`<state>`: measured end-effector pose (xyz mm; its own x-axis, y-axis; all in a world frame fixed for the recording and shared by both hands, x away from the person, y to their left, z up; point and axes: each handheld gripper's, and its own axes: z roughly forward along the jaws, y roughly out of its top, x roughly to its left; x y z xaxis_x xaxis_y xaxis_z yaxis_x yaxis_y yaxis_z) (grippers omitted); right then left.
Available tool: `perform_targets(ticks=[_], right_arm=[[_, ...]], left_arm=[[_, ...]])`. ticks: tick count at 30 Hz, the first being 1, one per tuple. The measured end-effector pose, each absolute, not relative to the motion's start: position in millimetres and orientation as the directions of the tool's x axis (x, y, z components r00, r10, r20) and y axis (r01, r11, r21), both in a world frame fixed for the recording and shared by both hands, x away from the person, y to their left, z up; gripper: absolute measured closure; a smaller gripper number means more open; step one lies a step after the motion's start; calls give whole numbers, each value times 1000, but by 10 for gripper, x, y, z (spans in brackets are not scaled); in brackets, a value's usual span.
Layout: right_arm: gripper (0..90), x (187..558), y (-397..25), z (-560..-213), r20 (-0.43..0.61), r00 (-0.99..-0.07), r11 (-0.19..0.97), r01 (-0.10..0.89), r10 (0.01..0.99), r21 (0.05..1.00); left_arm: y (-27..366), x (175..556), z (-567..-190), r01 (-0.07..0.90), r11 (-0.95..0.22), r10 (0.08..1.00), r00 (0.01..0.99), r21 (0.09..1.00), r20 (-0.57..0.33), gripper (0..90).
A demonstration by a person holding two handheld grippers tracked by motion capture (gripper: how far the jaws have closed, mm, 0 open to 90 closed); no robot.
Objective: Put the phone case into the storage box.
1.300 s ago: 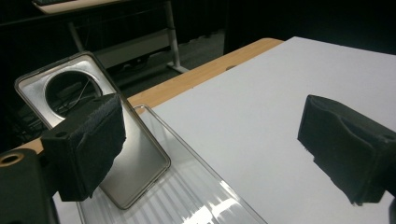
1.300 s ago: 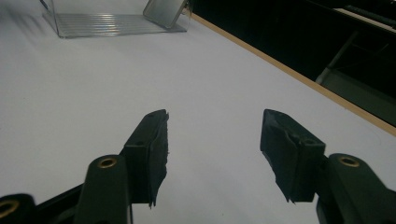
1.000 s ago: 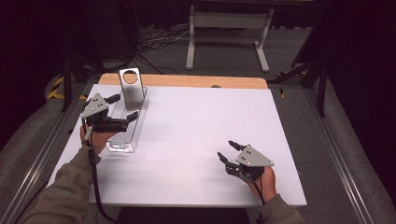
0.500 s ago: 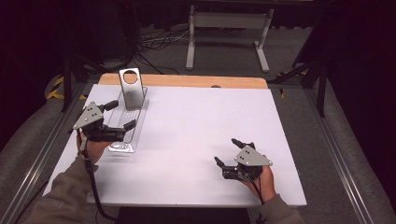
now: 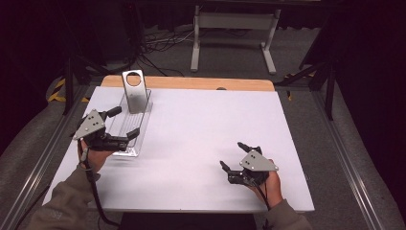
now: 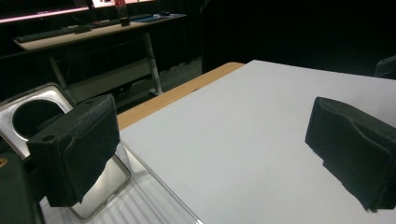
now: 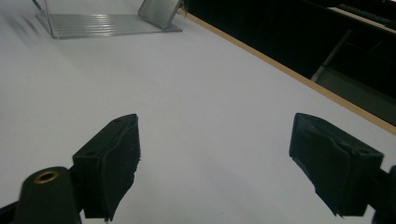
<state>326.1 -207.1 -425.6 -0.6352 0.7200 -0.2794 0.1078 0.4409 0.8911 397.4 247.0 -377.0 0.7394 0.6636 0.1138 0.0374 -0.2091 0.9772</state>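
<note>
A silver metal stand with a round hole in its upright plate rests at the table's far left, its ribbed base running toward me. My left gripper hovers open over that base, with nothing between its jaws. In the left gripper view the left gripper stands wide apart, with the holed plate just behind its left pad. My right gripper is open above the bare white table near the front right. The right gripper holds nothing, and the stand lies far off.
The white tabletop ends in a wooden strip at the back. Metal rails run along both sides of the table. A white frame and cables stand on the floor beyond it.
My left gripper has drawn back toward me and slightly left along the stand's base, still open. The right gripper has barely shifted.
</note>
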Motion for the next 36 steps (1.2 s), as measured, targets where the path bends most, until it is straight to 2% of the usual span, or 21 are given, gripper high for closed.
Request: perform_targets(ticks=[13, 36], right_arm=[[87, 3249, -2071, -4244, -284, -621, 434, 101, 731, 895], [91, 3228, -2056, -4240, -297, -629, 446, 88, 718, 890]], left_arm=[[2456, 3830, -3766, 16, -208, 652, 747, 978, 127, 33], [2346, 3605, -3756, -8, -207, 626, 767, 978, 139, 36]])
